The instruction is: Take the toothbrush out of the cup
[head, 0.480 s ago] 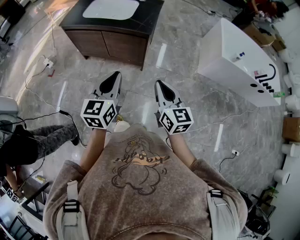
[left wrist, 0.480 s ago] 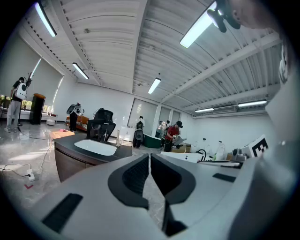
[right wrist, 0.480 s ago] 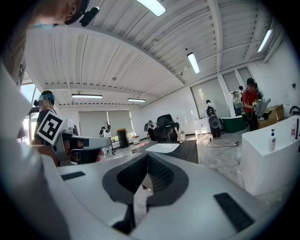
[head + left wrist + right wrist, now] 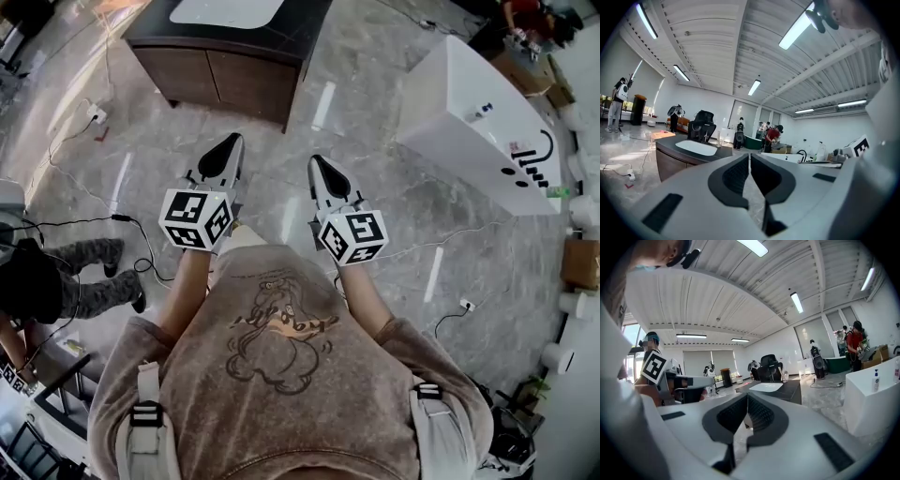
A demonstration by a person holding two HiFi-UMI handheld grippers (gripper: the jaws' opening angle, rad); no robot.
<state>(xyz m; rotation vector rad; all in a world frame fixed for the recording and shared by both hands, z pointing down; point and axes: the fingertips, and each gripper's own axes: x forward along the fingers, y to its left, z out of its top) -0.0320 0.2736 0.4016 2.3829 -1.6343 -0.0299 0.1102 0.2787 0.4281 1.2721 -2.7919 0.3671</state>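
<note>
My left gripper (image 4: 230, 142) and right gripper (image 4: 313, 162) are held side by side in front of the person's chest, both shut with nothing between the jaws. They point roughly level across the grey marble floor toward a dark vanity cabinet (image 4: 220, 82) with a white basin (image 4: 225, 11). In the left gripper view the shut left gripper (image 4: 750, 154) faces that cabinet (image 4: 670, 161). A small clear cup (image 4: 718, 138) stands on its top behind the basin, too small for me to tell a toothbrush. In the right gripper view the right gripper (image 4: 747, 394) is shut, with the cup (image 4: 783, 376) far off.
A white bathtub unit (image 4: 469, 122) with a black tap stands at the right. Cables and power strips (image 4: 94, 114) lie on the floor to the left and right. A person in dark clothes (image 4: 37, 281) crouches at the left edge. Boxes and rolls line the right wall.
Both grippers sit slightly higher in the head view and stay shut. The crouching person at the left has drawn the legs in.
</note>
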